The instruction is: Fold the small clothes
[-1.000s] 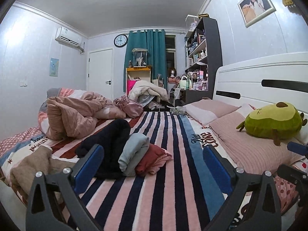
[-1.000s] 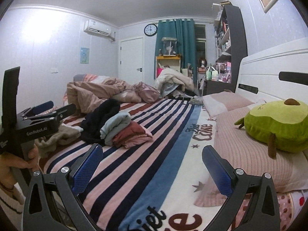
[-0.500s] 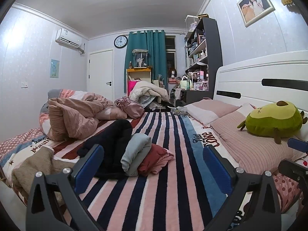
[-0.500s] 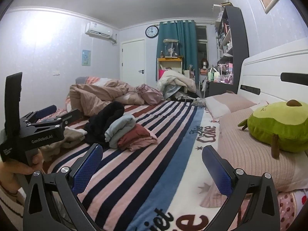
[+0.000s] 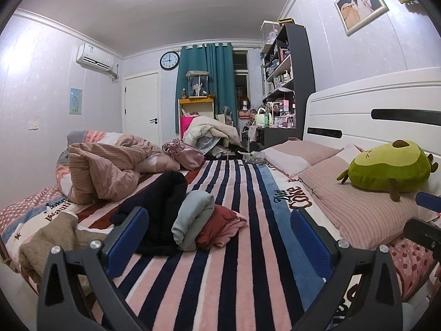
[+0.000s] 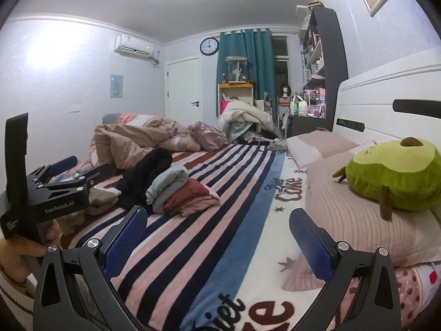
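A pile of small clothes lies on the striped bed cover (image 5: pixel 242 248): a black garment (image 5: pixel 160 198), a folded grey-blue one (image 5: pixel 193 215), a dark red one (image 5: pixel 217 223) and a pink one under it. A tan garment (image 5: pixel 52 237) lies at the bed's left edge. My left gripper (image 5: pixel 220 234) is open and empty, above the cover just short of the pile. My right gripper (image 6: pixel 217 234) is open and empty, further right; the pile (image 6: pixel 176 190) shows ahead to its left. The left gripper's body (image 6: pixel 52 193) shows in the right wrist view, held by a hand.
A green avocado plush (image 5: pixel 388 168) sits on pink pillows (image 5: pixel 355 207) by the white headboard (image 5: pixel 372 110). A crumpled pink duvet (image 5: pixel 107 168) lies at the far left of the bed. Shelves and a cluttered desk (image 5: pixel 278 104) stand beyond the bed.
Both grippers have drifted slightly; the view has shifted a little, with the clothes pile staying where it lay. Both grippers stay open.
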Tool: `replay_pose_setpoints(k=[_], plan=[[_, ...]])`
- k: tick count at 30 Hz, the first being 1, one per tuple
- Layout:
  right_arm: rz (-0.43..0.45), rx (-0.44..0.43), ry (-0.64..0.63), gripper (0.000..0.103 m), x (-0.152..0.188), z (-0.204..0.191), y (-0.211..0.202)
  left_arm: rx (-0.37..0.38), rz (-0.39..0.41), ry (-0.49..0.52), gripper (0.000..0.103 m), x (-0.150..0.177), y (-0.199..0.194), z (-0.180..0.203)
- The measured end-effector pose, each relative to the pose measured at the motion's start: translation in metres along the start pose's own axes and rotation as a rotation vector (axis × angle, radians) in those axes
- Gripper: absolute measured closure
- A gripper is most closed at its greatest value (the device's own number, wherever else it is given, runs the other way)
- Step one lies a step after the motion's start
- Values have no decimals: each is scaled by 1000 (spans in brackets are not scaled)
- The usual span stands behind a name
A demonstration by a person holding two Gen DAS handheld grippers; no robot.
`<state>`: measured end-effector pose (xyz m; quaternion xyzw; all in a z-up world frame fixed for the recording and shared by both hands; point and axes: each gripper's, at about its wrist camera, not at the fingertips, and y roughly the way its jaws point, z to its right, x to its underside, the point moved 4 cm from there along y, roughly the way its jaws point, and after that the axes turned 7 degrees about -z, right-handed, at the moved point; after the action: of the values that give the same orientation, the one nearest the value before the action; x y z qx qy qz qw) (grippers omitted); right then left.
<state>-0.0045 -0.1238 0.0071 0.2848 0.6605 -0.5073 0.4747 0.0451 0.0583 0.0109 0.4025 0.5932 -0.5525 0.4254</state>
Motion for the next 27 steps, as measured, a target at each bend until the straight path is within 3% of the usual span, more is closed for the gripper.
replay_pose_setpoints(k=[27], plan=[[35,34,24,0,1,-9,-46,40,33,-3,1,0,-48,9]])
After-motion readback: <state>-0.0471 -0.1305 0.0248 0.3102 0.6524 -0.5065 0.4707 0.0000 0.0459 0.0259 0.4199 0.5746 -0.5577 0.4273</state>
